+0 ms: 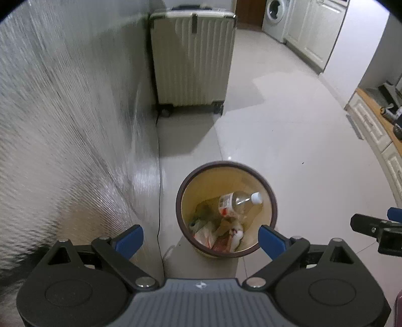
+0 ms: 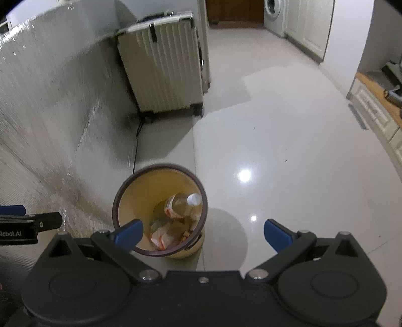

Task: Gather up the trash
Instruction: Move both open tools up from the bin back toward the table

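A round yellow bin with a dark brown rim [image 1: 179,198] [image 2: 115,201] stands on the pale floor beside the wall. Inside it a clear plastic bottle with a white cap [image 1: 238,200] [image 2: 184,205] leans over crumpled wrappers [image 1: 216,235] [image 2: 160,237]. My left gripper [image 1: 201,239] hangs above the bin, open, with nothing between its blue pads. My right gripper [image 2: 203,235] is open too and empty, hovering over the bin's right side. The right gripper also shows at the right edge of the left wrist view [image 1: 377,226], and part of the left gripper [image 2: 30,223] shows at the left edge of the right wrist view.
A ribbed cream suitcase [image 1: 192,57] [image 2: 163,68] stands against the wall behind the bin. A thin black cable [image 1: 158,176] runs along the wall base. White cabinets [image 1: 371,125] with a wooden top line the right side; a washing machine [image 1: 275,17] stands far back.
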Action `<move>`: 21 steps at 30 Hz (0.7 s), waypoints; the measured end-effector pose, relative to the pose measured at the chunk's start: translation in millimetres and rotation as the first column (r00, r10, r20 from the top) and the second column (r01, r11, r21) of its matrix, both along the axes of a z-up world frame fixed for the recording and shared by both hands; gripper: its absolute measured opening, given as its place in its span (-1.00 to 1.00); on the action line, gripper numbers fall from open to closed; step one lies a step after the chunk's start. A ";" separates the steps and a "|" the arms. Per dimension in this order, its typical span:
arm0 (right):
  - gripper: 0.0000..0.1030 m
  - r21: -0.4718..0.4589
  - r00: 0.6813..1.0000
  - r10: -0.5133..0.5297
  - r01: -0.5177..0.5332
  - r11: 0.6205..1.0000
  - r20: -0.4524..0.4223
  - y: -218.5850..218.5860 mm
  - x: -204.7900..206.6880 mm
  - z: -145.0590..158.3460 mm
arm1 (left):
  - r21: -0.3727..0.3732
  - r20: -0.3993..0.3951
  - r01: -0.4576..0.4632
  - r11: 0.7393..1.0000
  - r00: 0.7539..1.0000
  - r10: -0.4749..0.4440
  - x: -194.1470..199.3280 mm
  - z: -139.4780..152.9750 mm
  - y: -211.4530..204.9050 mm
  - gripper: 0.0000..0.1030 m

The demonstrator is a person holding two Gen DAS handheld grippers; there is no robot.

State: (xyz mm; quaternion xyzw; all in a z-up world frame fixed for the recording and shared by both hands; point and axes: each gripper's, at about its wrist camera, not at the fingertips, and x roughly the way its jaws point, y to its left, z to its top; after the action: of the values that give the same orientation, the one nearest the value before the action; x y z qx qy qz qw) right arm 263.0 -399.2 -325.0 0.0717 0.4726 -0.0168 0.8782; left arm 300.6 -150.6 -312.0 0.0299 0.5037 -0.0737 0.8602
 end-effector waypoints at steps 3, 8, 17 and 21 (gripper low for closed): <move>1.00 -0.009 0.999 -0.009 0.010 1.000 0.040 -5.2 -11.7 21.5 | -0.010 0.035 0.012 1.000 0.999 -0.011 -10.3 18.8 -4.3 0.89; 1.00 -0.033 0.992 -0.025 0.029 0.999 0.122 -12.9 -29.5 62.3 | -0.026 0.110 0.044 0.999 0.993 -0.040 -27.9 55.8 -10.2 0.89; 1.00 -0.066 0.959 -0.017 0.037 0.997 0.284 -15.2 -67.6 139.8 | -0.041 0.258 0.067 0.997 0.965 -0.054 -60.0 127.2 -17.2 0.89; 1.00 -0.075 0.934 -0.012 0.041 0.996 0.357 -11.7 -83.4 173.0 | -0.049 0.326 0.066 0.997 0.944 -0.046 -76.0 159.1 -16.9 0.92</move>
State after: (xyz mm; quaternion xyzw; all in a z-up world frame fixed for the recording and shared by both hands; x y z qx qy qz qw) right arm 179.6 -410.9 -152.0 0.0440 0.3037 -0.0346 0.9511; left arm 224.6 -167.6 -152.9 0.0305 0.3517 -0.1071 0.9295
